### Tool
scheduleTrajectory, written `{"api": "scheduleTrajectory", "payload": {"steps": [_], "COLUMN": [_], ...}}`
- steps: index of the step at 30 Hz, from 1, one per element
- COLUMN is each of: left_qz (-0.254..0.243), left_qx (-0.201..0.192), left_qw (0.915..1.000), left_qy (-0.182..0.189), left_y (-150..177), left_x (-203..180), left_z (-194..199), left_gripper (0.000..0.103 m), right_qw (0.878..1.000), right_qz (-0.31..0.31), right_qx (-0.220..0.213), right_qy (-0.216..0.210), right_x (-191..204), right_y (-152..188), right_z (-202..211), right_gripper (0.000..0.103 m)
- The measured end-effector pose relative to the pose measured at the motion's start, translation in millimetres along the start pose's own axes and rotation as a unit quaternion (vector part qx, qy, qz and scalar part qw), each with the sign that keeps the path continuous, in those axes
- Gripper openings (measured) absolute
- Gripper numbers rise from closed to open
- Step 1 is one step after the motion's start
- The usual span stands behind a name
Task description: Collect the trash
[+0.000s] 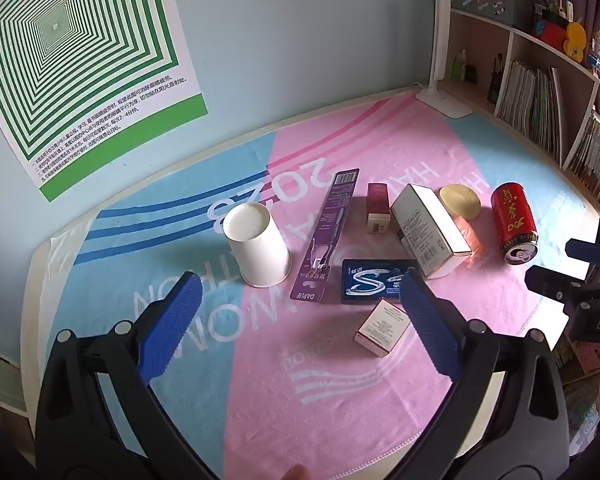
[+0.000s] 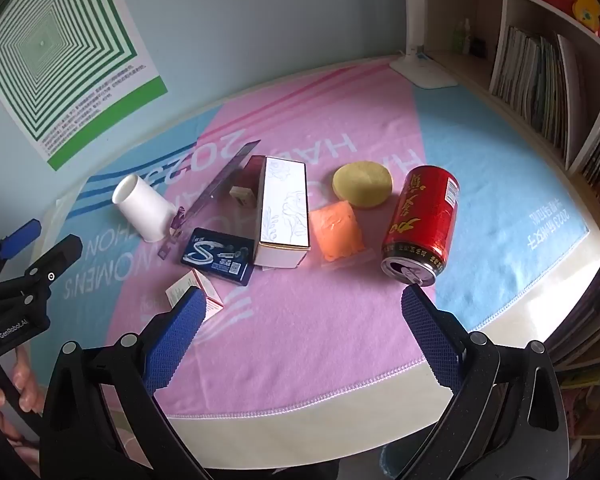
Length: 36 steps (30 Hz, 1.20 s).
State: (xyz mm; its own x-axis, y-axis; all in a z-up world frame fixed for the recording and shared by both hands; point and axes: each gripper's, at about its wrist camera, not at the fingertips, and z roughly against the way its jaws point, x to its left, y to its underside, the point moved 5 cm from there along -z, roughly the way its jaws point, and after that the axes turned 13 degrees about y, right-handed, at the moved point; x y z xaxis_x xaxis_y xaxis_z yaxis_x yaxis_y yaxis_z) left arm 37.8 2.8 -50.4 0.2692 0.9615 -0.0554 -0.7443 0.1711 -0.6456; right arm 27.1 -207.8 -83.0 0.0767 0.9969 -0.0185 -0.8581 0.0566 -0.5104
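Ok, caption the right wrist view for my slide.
Open right gripper faces a tipped red can amid scattered trash.

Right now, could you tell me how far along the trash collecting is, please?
Nothing looks collected yet. Both tools, left and right, are open and hold nothing. The cup, can, gum pack and boxes all lie on the cloth; no bin shows.

Home study desk, bookshelf [image 1: 540, 92] (toys on top), lamp [image 1: 440, 80], eye-rest poster [image 1: 80, 60]
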Motion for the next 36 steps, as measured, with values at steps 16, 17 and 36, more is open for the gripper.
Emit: {"api": "scheduleTrajectory", "payload": {"steps": [16, 17, 36], "left_qz": [0.0, 0.0, -0.002], "left_qx": [0.003, 0.003, 0.009], "left_qw": [1.0, 1.0, 1.0], "left_qy": [0.0, 0.001, 0.0], "left_y": [0.0, 0.2, 0.9], "left_x": [-0.2, -0.3, -1.9], "left_z": [-1.0, -1.0, -3.5], "left_gripper": [0.097, 0.097, 0.097], "right_qw": [1.0, 1.0, 1.0], "right_qz": [0.0, 0.0, -0.001], "right_qx": [0.004, 0.004, 0.005], "right_qy": [-0.001, -0.001, -0.001], "right_x": [0.8, 0.9, -1.0], "right_y": [0.2, 0.1, -2.0], "right_z": [-1.0, -0.9, -1.8], "right_gripper": [0.097, 0.097, 0.097]}}
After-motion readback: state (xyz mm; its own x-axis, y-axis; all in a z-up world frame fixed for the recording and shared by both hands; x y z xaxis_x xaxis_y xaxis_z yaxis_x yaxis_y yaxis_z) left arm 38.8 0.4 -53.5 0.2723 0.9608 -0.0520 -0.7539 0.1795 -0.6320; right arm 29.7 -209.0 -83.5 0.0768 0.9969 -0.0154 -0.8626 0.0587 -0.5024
